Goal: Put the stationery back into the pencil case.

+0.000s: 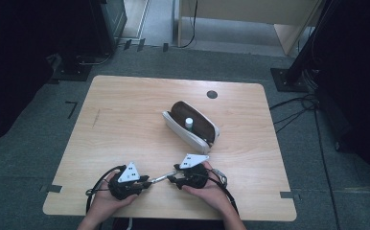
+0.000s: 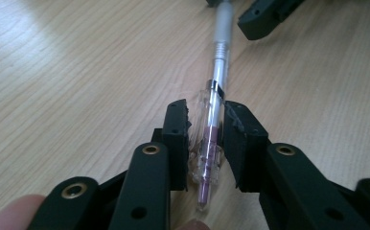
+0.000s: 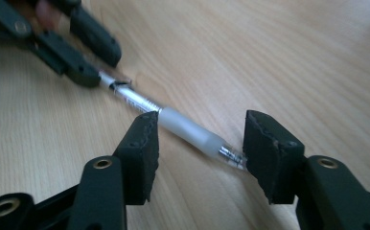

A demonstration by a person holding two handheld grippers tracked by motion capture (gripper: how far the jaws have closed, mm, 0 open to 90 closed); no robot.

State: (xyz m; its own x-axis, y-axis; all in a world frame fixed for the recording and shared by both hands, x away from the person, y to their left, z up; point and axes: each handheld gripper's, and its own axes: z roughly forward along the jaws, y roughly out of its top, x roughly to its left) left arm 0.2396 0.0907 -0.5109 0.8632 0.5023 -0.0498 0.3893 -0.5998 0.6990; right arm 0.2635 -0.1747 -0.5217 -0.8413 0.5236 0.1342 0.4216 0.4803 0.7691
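Left gripper [image 2: 206, 139] clamps pen [image 2: 216, 91] cap end; right gripper [image 3: 200, 143] jaws apart around grip; high view adds pouch [image 1: 191, 125], frame centre.

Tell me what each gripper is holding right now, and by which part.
The left gripper clamps the pen by its clear clip end. The right gripper holds nothing: its fingers stand open around the pen's frosted grip sleeve and tip.

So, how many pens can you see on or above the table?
1. The clear pen is near the table's front edge, between the left gripper, whose jaws clamp its clip end, and the right gripper. More pens may be hidden inside the open pencil case.
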